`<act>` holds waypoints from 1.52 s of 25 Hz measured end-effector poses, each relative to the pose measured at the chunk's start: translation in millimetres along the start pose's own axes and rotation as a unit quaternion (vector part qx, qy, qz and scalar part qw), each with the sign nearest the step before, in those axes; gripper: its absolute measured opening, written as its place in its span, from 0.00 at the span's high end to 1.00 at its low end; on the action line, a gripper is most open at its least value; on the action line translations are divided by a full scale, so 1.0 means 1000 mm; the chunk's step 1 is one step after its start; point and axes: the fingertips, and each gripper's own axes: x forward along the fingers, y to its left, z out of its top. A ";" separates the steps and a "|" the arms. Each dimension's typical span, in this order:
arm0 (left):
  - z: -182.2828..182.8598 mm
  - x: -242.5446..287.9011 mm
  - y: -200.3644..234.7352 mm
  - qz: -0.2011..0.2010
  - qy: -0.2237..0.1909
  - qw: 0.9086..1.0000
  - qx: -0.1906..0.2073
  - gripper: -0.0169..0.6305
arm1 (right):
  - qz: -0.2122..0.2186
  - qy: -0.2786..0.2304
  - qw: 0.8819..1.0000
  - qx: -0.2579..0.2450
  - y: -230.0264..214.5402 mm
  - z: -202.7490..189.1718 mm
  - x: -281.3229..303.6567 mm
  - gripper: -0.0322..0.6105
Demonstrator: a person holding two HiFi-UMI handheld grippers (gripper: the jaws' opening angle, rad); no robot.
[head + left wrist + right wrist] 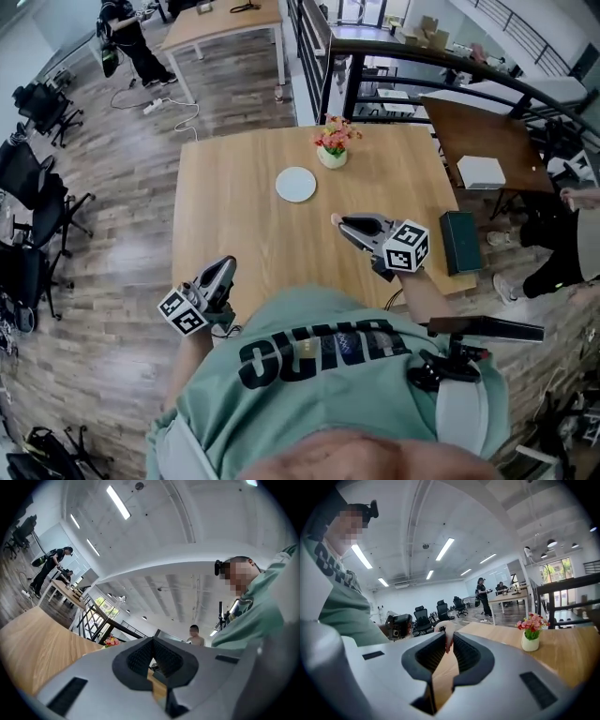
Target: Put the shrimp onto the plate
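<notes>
**Shrimp** point(446, 630): mostly hidden between the pads. Only a pale pink end shows past them, and the head view shows it too small to give a shape. It is over the surface point(253, 225); whether it touches cannot be told. It is apart from the white plate point(295, 184), which lies farther in, near the flower vase point(332, 152).

**Surface, near edge:** cut off by the person's green shirt point(319, 361).

**Right tool** point(339, 222): clenched on the shrimp, jaws parted only narrowly around it.

**Left tool** point(228, 263): clenched, tips meeting, nothing between them. It is by the surface's near left corner, close to the person's body.
</notes>
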 end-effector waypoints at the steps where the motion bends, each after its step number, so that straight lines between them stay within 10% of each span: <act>1: 0.008 -0.007 0.013 -0.005 0.003 1.000 0.001 0.98 | -0.003 0.006 1.000 -0.003 0.005 0.003 0.014 0.86; 13: 0.032 -0.048 0.133 -0.044 0.024 0.999 -0.008 0.98 | -0.027 0.091 0.995 -0.006 0.012 0.021 0.140 0.86; 26: -0.001 0.043 0.094 0.029 0.028 0.999 -0.020 0.98 | 0.059 0.077 0.995 0.009 -0.056 -0.002 0.095 0.86; 38: -0.008 0.129 0.122 0.001 0.088 0.996 -0.019 0.98 | 0.040 0.028 0.998 0.032 -0.113 -0.004 0.105 0.86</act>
